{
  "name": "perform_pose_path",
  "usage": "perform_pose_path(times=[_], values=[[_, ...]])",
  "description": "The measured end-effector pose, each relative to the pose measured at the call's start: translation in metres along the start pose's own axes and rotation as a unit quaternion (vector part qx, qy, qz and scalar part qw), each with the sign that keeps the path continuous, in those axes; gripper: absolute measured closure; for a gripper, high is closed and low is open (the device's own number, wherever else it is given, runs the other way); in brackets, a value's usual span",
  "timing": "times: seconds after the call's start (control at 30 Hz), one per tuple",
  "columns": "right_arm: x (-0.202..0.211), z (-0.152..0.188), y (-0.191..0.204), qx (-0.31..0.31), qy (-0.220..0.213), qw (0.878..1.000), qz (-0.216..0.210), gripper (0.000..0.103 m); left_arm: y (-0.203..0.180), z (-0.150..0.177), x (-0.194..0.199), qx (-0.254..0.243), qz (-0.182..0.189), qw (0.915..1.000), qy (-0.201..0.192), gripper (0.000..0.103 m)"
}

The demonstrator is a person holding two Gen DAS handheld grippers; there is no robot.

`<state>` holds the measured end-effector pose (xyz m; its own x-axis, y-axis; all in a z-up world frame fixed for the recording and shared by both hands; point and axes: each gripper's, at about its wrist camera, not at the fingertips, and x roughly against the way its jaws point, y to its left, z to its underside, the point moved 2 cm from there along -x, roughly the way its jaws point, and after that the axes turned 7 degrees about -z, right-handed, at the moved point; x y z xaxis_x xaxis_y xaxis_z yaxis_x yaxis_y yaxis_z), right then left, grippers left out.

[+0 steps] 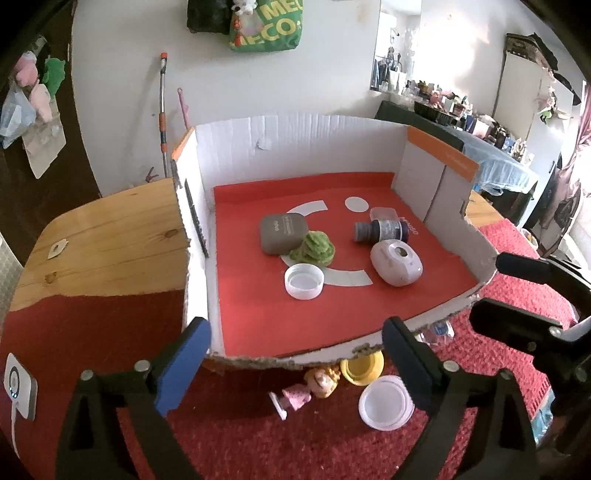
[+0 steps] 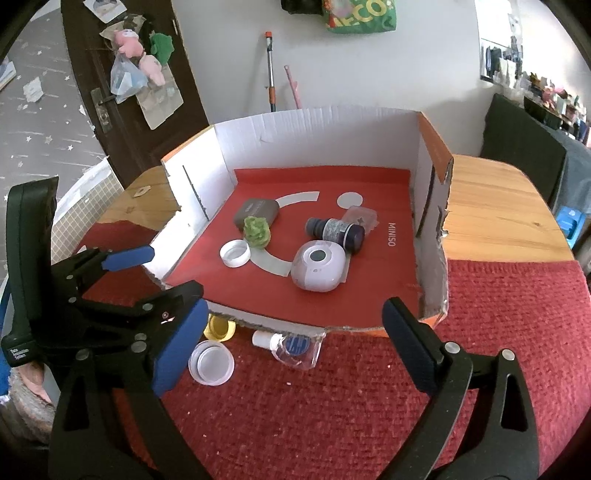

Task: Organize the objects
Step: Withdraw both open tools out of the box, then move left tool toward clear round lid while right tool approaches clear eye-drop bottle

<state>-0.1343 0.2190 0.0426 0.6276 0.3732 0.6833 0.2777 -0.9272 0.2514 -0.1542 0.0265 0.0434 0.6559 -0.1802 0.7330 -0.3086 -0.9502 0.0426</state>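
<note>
While both hand-held grippers, left (image 1: pixel 295 354) and right (image 2: pixel 291 343), gape empty, cardboard tray (image 1: pixel 295 122) holds white lid (image 1: pixel 304 281).

A green printed bag (image 2: pixel 360 14) hangs high on the white wall, and below it a metal pole with orange grips (image 1: pixel 162 107) leans beside a pink stick (image 2: pixel 292 86). The dark brown door (image 2: pixel 136 92) carries pink and green plush toys (image 2: pixel 142 51) and a clear plastic bag (image 2: pixel 125 79). Far right, a cluttered shelf (image 1: pixel 454 99) runs along the wall. A small white device with a glowing ring (image 1: pixel 20 386) sits at the left edge.
</note>
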Motion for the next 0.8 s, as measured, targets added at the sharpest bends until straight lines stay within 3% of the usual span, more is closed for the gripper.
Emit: perform_pose_path(times=[0.17,0.8], values=[[0.007,0.006,0.003,0.002,-0.006,1.000,0.000,0.002,-0.001,0.005,0.007,-0.002,-0.001,1.0000,-0.004,0.005],[0.019,0.029,0.003,-0.014,-0.004,1.000,0.003,0.002,-0.014,0.034,0.027,-0.011,0.011,0.9999,0.000,0.002]])
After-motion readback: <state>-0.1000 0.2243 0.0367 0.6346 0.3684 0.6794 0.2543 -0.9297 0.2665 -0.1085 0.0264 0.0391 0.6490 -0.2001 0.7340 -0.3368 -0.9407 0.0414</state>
